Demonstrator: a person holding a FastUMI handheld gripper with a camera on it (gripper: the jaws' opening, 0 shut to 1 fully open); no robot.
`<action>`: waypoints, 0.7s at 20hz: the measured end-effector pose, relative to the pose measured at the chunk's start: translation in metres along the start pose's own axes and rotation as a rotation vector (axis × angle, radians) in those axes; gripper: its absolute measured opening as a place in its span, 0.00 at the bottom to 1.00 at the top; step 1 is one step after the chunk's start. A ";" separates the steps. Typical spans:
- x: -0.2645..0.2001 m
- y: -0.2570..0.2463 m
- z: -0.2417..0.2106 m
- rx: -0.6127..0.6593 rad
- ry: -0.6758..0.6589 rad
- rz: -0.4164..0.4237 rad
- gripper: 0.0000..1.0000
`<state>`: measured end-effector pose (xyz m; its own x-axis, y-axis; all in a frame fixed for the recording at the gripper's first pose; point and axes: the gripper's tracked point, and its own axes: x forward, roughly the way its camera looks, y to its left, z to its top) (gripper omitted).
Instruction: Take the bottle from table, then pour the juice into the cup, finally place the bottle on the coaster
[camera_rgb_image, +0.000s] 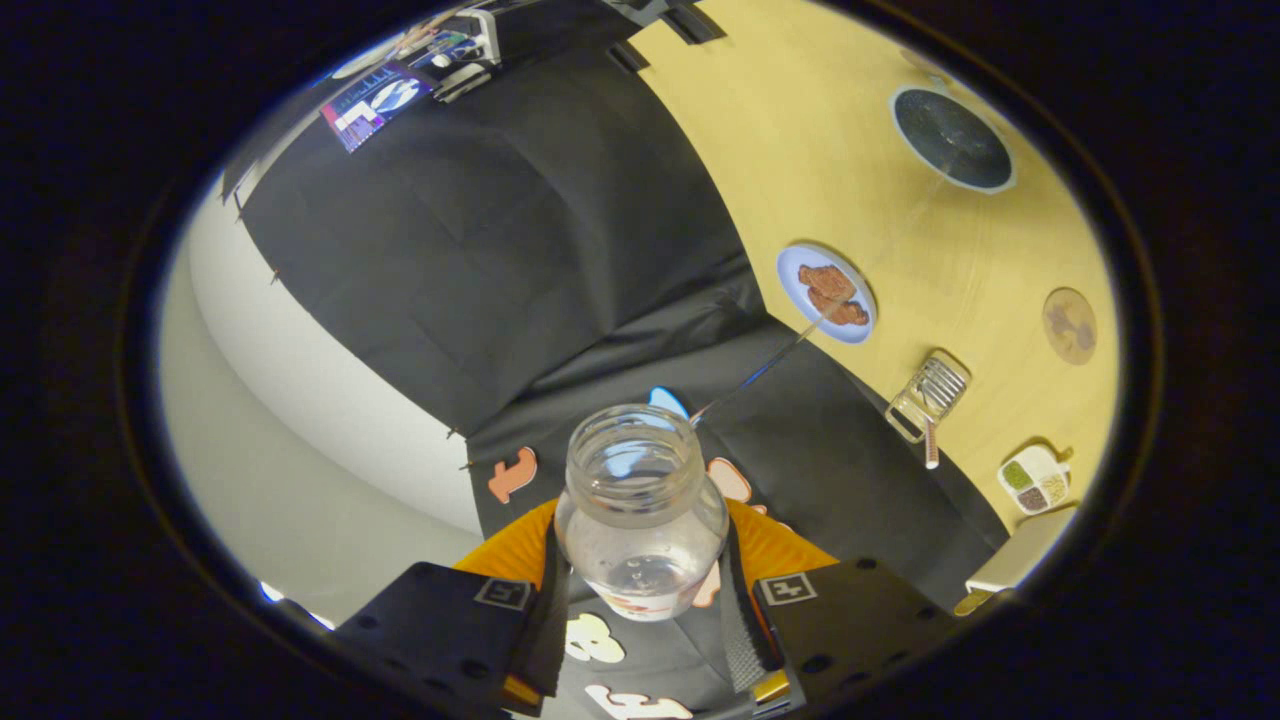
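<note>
My gripper (645, 600) is shut on a clear, open-mouthed bottle (640, 500), with one finger (553, 610) on each side of its body. The bottle is tipped over well above the yellow table (800, 130), and a little clear liquid pools in it. A thin clear stream (790, 345) runs from the bottle's mouth across the view toward the round dark cup with a white rim (952, 140) on the table. The round brown coaster (1069, 325) lies on the table some way from the cup, with nothing on it.
A blue plate with brown food (826, 293) sits near the table's edge, under the line of the stream. A ribbed glass with a pink straw (928, 400), a white divided dish (1035, 478) and a white box (1020, 560) stand along the same edge.
</note>
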<state>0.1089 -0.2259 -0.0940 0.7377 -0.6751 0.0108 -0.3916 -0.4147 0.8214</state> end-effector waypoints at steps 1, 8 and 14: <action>0.000 0.001 0.000 0.005 -0.003 0.002 0.67; 0.001 0.009 -0.002 0.029 0.000 0.023 0.67; 0.003 0.014 -0.006 0.047 -0.002 0.031 0.67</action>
<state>0.1091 -0.2304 -0.0788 0.7235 -0.6894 0.0351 -0.4402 -0.4216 0.7927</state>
